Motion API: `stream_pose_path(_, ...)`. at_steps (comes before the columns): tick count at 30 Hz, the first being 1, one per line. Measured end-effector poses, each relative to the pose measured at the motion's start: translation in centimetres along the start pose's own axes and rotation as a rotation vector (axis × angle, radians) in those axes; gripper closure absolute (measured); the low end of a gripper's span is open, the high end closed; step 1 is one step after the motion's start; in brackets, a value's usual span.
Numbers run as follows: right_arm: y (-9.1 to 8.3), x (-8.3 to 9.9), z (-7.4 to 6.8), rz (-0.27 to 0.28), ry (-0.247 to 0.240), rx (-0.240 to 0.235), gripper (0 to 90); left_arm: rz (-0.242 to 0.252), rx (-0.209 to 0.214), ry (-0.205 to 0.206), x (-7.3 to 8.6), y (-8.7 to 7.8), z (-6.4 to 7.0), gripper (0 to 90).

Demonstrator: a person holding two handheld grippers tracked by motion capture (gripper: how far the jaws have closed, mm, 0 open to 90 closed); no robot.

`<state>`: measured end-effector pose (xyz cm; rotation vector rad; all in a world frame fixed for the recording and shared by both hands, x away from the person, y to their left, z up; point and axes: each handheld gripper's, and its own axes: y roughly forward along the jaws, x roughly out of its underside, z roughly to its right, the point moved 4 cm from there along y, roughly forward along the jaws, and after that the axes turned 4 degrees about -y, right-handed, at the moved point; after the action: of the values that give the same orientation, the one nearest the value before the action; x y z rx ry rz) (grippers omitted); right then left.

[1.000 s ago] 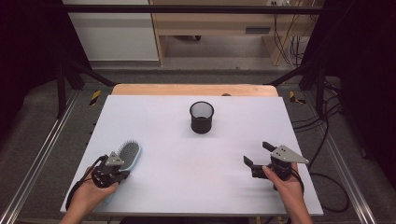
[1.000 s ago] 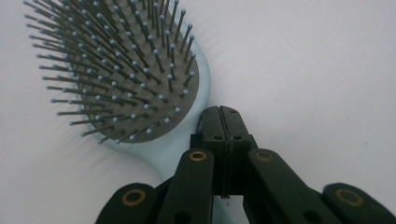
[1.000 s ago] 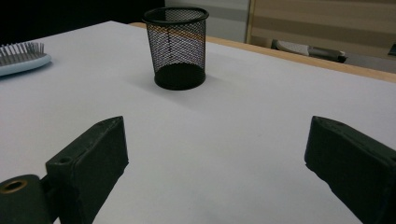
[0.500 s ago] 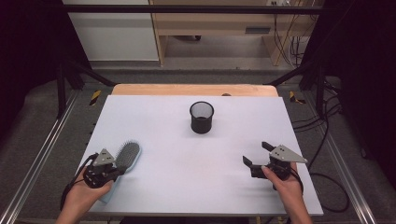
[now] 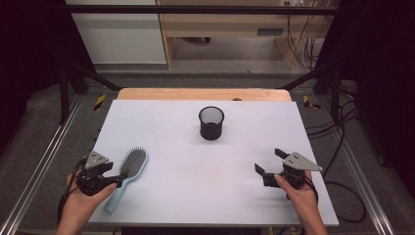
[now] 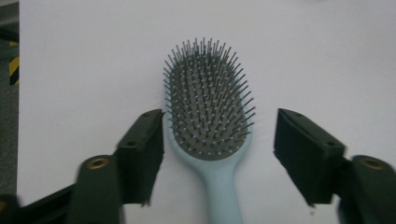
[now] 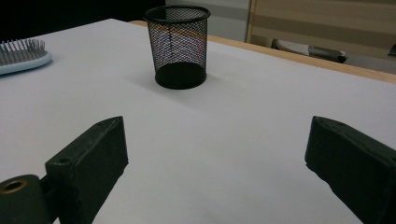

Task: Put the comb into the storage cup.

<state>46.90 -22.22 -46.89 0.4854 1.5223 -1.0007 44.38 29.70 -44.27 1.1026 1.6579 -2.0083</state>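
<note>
Early stage, nothing lifted yet. Left claw [image 6: 218,154] spread wide, straddling the neck of the pale blue hairbrush [image 6: 208,112], bristles up, flat on the bench [image 5: 205,161]; no grip made. Right claw [image 7: 215,172] likewise released, idle, with the mesh cup [image 7: 180,44] ahead of it. Still to come, by the look: closing, lifting, probably dropping the brush into the cup.

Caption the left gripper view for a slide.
Open left tool straddling the neck of a light blue hairbrush lying bristles-up on the white table.
</note>
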Motion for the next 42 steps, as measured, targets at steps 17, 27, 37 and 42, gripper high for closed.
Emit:
stream_pose_path(17, 0.2, 0.2, -0.2, -0.018, -0.008, -0.016, 5.4, -0.016, -0.028, -0.021, 3.2, 2.7, 0.2, 15.2)
stream_pose_path(27, 0.7, 0.3, -0.5, -0.041, -0.028, -0.029, 5.4, -0.061, 0.031, -0.056, 4.0, 3.4, 0.2, 30.7)
stream_pose_path(37, 0.7, 0.2, -0.6, -0.045, -0.037, -0.029, 5.4, -0.104, -0.008, -0.049, 4.4, 3.7, 0.7, 36.8)
stream_pose_path(42, 0.9, 0.3, -0.6, -0.050, -0.043, -0.033, 5.4, -0.111, -0.040, -0.016, 4.4, 3.8, 0.6, 46.6)
